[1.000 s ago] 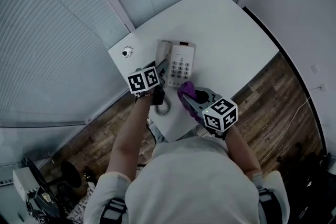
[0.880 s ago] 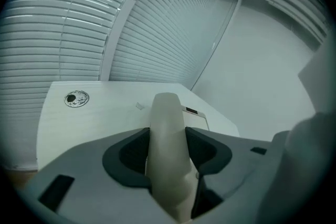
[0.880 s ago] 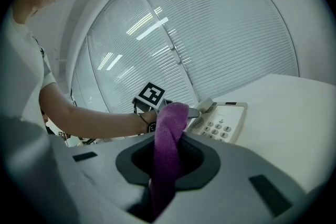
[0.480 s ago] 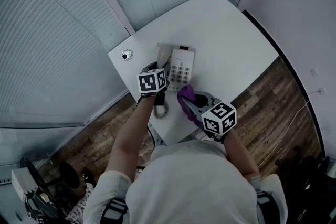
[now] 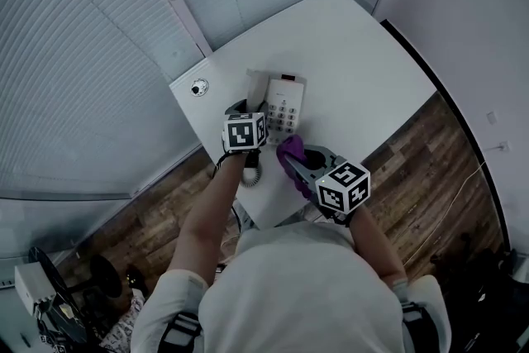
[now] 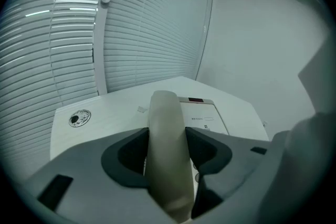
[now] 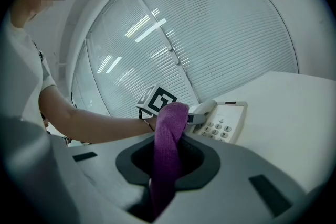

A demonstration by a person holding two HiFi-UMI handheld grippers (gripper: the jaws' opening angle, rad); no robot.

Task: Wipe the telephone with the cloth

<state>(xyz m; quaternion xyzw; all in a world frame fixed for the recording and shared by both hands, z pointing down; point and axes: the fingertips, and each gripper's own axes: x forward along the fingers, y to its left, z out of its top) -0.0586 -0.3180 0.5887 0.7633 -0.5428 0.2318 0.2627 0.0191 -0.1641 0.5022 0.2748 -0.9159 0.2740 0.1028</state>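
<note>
Head view: the telephone is sitting on the white table, at 11 o'clock from the right gripper.
Left gripper view: the left gripper is clamping the handset.
Right gripper view: the jaws are pinching the purple cloth.

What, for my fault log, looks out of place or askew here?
Only the handset: the left gripper clamps it, apparently raised off the cradle of the telephone. That suits wiping; nothing looks spilled or damaged.
</note>
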